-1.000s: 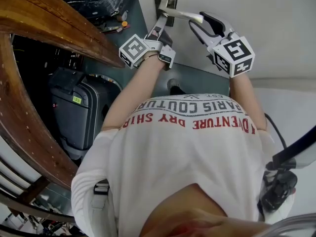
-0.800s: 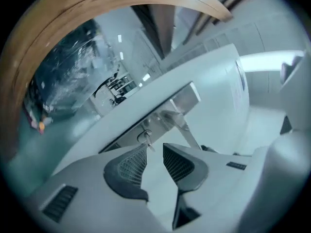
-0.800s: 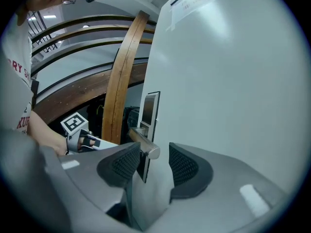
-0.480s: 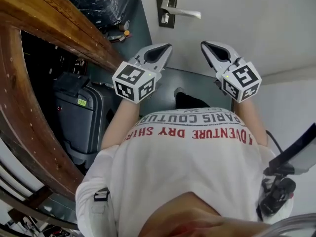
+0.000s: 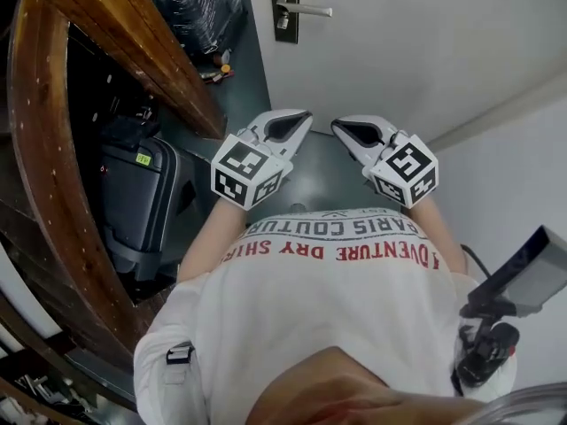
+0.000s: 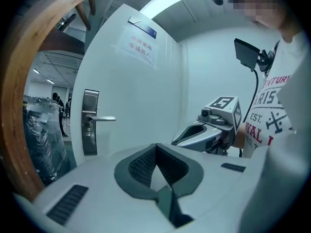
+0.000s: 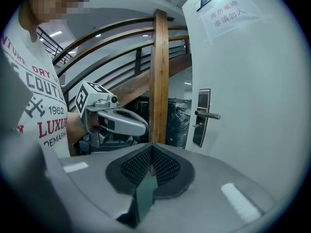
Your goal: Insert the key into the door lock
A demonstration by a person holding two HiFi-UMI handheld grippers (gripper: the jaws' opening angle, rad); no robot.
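The door lock is a tall dark metal plate (image 5: 284, 7) on the smooth white door (image 5: 399, 51), with a slim silvery lever handle (image 5: 310, 10) pointing right. Just under the lever a small pale piece (image 5: 282, 22) juts from the plate; it is too small to say whether it is the key. High on the door hangs a white paper notice (image 6: 141, 45) with two lines of red Chinese characters, not sharp enough to read.

Both grippers are held well back from the lock, near the person's chest and side by side. The left gripper (image 5: 304, 116) has its ribbed dark pads pressed together on nothing. The right gripper (image 5: 337, 125) has just closed its jaws, also empty. Each carries a white cube with black square markers.

The white T-shirt (image 5: 337, 264) reads "PARIS COUTURE" in grey and "ADVENTURE DRY SHIR" in red. To the left curve polished brown wooden rails (image 5: 53, 175), with a dark hard-shell suitcase (image 5: 133, 202) beside them.
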